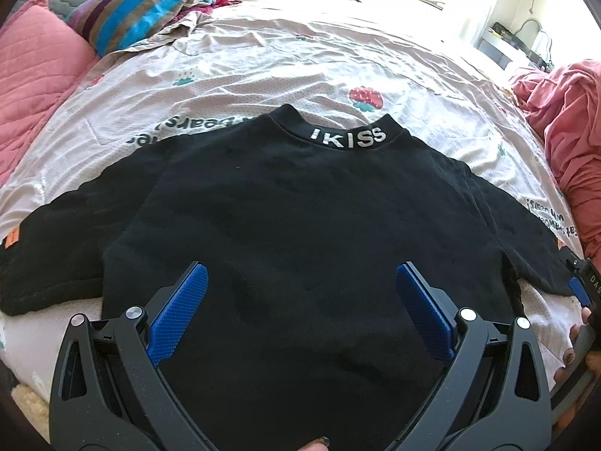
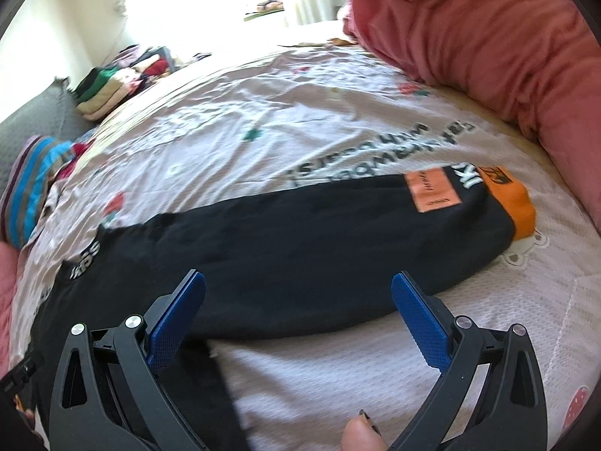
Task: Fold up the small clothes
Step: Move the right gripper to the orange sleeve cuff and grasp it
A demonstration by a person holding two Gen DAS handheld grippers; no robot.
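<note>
Both tools are spread wide and hold nothing. Left hand-held gripper (image 1: 300,293) hangs over the near middle of the black sweatshirt (image 1: 300,225), its blue pads (image 1: 180,312) parted above the dark cloth. Right hand-held gripper (image 2: 298,300) hangs at the near edge of the same garment's right sleeve (image 2: 338,233), one blue pad over the black cloth and the other over the bedsheet (image 2: 338,368).

Laid flat on the bed, the sweatshirt has its collar (image 1: 347,137) at the far side, lettered "IKISS" in white, and its sleeves stretched out to left and right. The right sleeve ends in an orange cuff (image 2: 520,206), with an orange patch (image 2: 432,189) just beside it. A small orange tag (image 1: 11,240) shows on the left sleeve.

Beneath it, the pale sheet is printed with strawberries and dark lettering. A pink quilt (image 2: 507,37) is bunched at the right, a striped pillow (image 1: 142,7) lies at the far left, and folded clothes (image 2: 109,90) are stacked beyond the bed.
</note>
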